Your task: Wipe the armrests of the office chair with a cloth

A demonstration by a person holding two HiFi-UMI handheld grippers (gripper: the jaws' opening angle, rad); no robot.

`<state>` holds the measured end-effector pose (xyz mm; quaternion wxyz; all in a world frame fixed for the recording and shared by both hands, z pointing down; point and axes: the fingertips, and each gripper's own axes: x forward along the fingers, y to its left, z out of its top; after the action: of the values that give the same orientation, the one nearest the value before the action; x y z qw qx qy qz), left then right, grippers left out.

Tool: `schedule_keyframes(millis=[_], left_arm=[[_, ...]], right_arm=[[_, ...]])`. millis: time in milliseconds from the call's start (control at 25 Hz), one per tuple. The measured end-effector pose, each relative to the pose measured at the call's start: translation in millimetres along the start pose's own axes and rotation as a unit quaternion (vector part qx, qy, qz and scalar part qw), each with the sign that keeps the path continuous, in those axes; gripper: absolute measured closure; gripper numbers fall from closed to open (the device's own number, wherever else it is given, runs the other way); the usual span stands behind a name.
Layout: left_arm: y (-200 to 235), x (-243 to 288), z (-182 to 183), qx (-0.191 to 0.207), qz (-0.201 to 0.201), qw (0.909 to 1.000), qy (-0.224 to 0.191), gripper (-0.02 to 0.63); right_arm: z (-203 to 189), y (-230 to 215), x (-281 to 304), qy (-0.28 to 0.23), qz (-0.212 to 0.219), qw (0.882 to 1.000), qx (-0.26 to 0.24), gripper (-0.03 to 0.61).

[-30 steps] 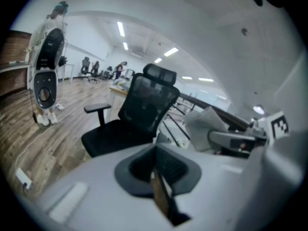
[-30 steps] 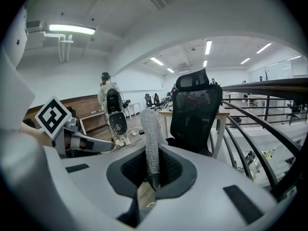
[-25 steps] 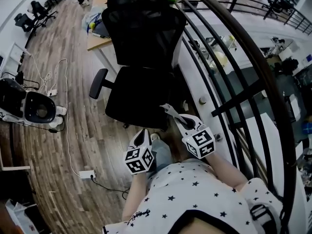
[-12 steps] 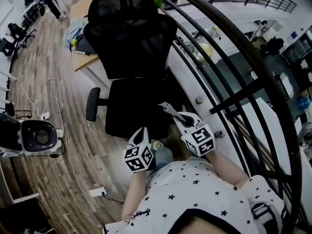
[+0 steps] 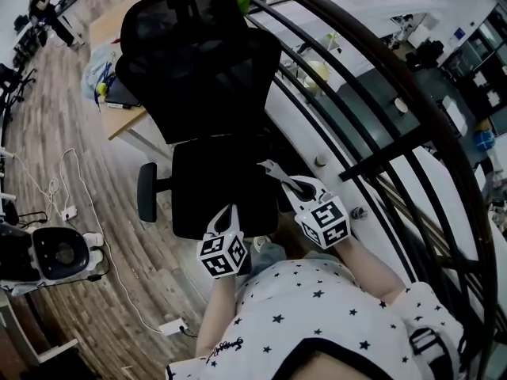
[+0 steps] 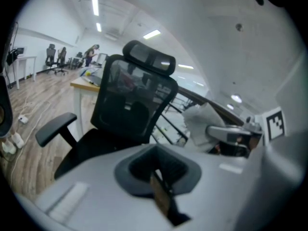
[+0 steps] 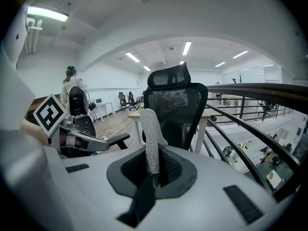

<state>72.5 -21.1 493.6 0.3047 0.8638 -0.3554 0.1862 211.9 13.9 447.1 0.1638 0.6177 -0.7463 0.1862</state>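
White textured cloth point(image 7: 151, 138): pinched upright in the right gripper point(image 5: 271, 171) jaws, ready for wiping, over the seat's right edge.
Black mesh office chair point(image 5: 207, 93): seat towards the person; black left armrest point(image 5: 146, 191) clear of both grippers.
Left gripper point(image 5: 229, 214): jaws pressed together, empty, apparently idle.

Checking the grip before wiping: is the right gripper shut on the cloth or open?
Shut on it. In the right gripper view, the right gripper's jaws pinch the cloth, which stands up between them.
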Motion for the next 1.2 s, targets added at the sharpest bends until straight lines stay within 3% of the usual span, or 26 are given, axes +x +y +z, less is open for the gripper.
schedule_keyframes(millis=[680, 1200], left_arm=[[11, 50, 1, 0.015, -0.042, 0.9974, 0.056, 0.606], [6, 78, -19, -0.02, -0.003, 0.9969, 0.076, 0.606]], right_arm=[[-16, -64, 44, 0.044, -0.071, 0.997, 0.006, 0.554], [-70, -126, 90, 0.115, -0.044, 0.991, -0.047, 0.554]])
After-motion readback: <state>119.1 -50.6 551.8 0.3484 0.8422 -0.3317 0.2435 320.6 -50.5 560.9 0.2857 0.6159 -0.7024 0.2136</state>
